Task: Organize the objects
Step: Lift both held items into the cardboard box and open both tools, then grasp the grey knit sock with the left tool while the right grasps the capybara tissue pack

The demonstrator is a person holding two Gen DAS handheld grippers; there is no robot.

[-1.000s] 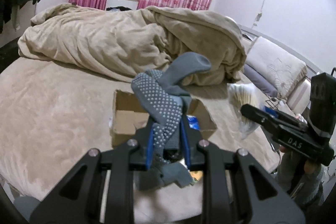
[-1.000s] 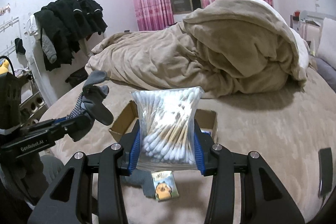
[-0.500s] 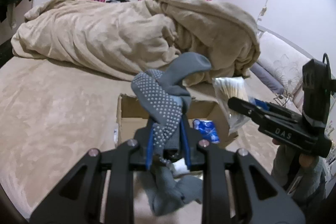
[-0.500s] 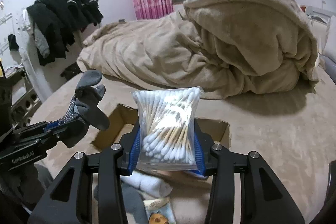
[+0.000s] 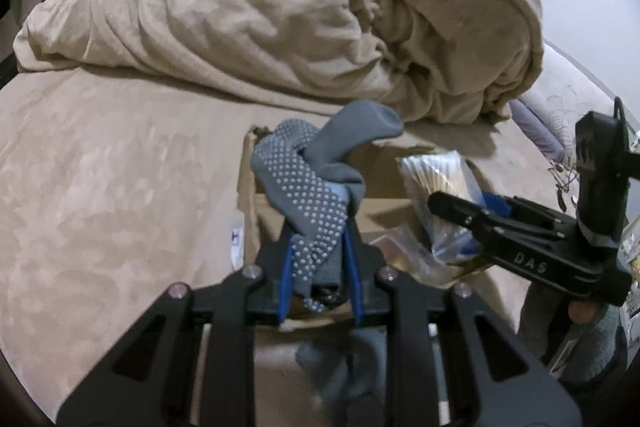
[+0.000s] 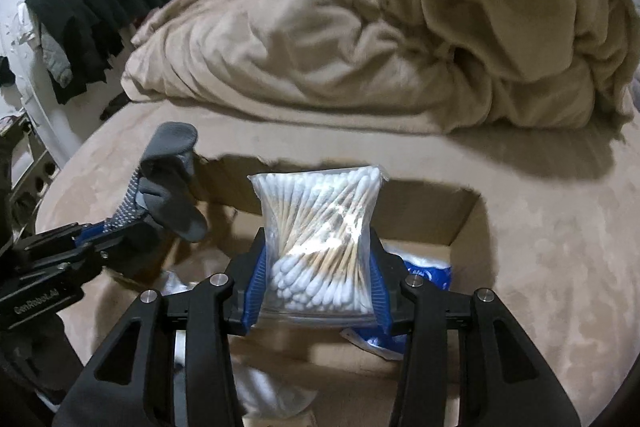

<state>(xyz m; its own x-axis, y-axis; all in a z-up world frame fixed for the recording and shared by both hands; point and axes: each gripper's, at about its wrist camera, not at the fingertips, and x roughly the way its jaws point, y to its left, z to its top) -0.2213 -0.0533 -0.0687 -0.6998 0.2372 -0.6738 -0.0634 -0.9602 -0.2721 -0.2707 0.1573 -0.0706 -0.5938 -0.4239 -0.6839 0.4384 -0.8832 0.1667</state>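
My left gripper (image 5: 318,263) is shut on a grey sock with white grip dots (image 5: 308,195) and holds it over the left part of an open cardboard box (image 5: 247,187). It shows in the right wrist view (image 6: 132,223) at the left. My right gripper (image 6: 316,287) is shut on a clear bag of cotton swabs (image 6: 320,243) above the box (image 6: 464,219). In the left wrist view the right gripper (image 5: 452,211) holds the bag (image 5: 432,175) over the box's right side.
The box lies on a beige bed sheet (image 5: 100,187). A blue-and-white packet (image 6: 424,271) lies in the box. A crumpled beige duvet (image 5: 280,19) fills the back of the bed. Dark clothes (image 6: 92,7) hang at the left wall. Another grey sock (image 5: 344,367) lies below the left gripper.
Both grippers have moved forward and down over the box with their loads. The box now fills more of both views.
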